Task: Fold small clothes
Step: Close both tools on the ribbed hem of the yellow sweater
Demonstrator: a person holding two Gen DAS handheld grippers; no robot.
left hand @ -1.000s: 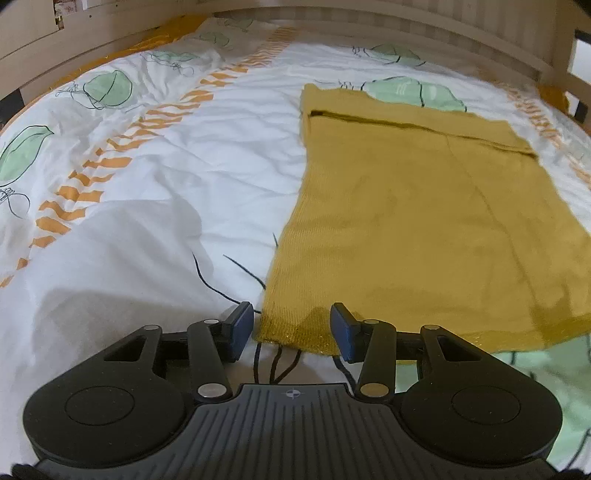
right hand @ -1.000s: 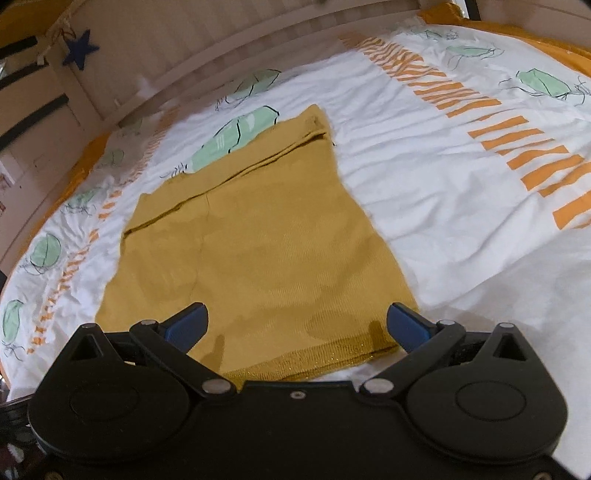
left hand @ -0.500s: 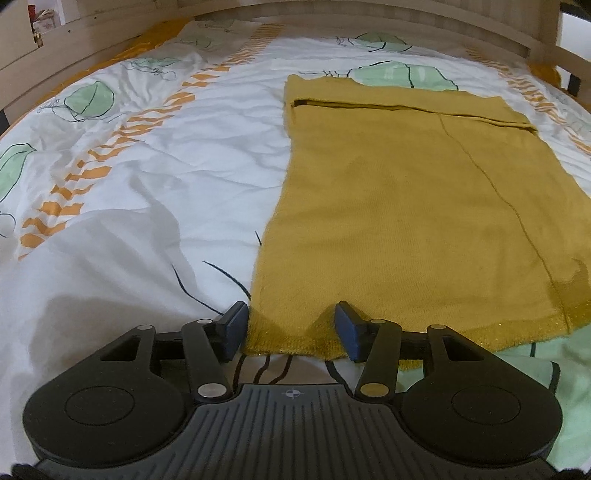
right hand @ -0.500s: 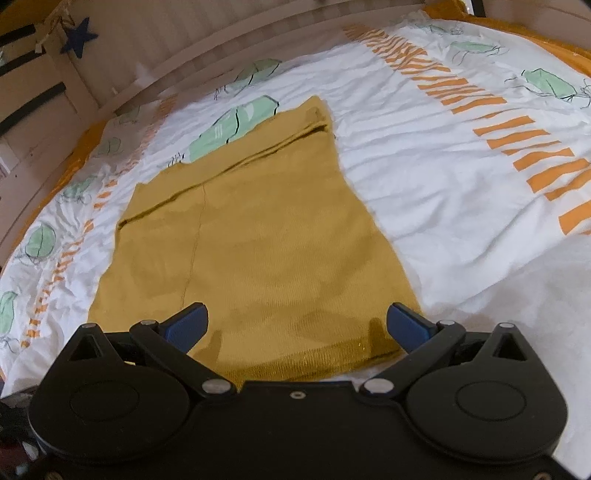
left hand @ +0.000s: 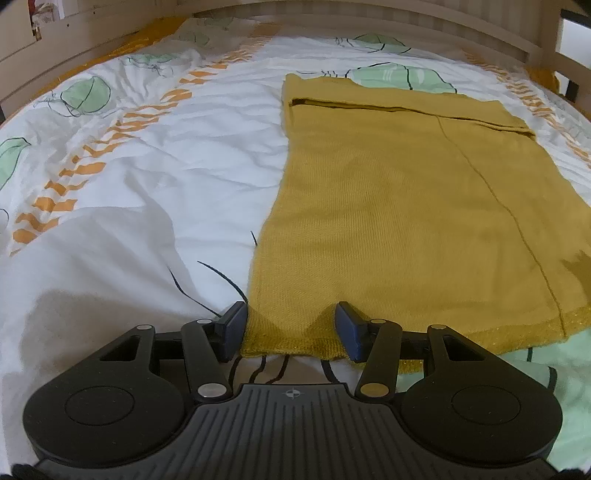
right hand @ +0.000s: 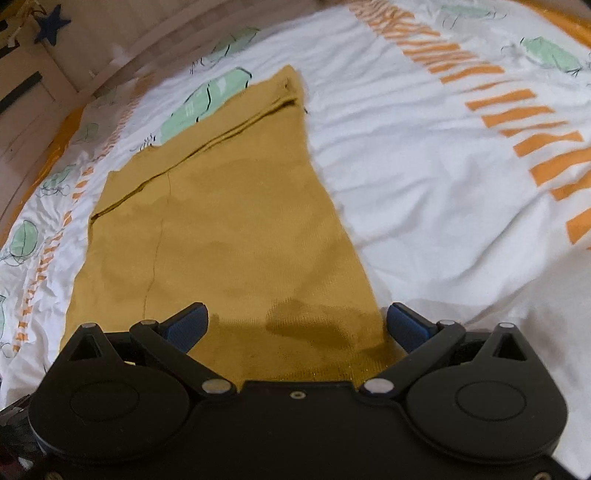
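Observation:
A mustard-yellow knit garment (left hand: pixel 413 206) lies flat on the bed, its hem toward me; it also shows in the right wrist view (right hand: pixel 229 229). My left gripper (left hand: pixel 290 326) is open, its two blue pads on either side of the garment's near left hem corner, which lies between them. My right gripper (right hand: pixel 297 326) is open wide over the near right hem corner, its right pad just past the garment's right edge. A seam line runs lengthwise down the cloth.
The bed cover (left hand: pixel 147 177) is white with orange stripes and green leaf prints, and is wrinkled to the left. A wooden bed rail (left hand: pixel 332 22) curves round the far side. A blue star (right hand: pixel 51 27) hangs on the wall at the far left.
Both grippers have moved forward and down onto the hem. The left corner now lies between the left pads. The right gripper's view has moved closer over the right corner.

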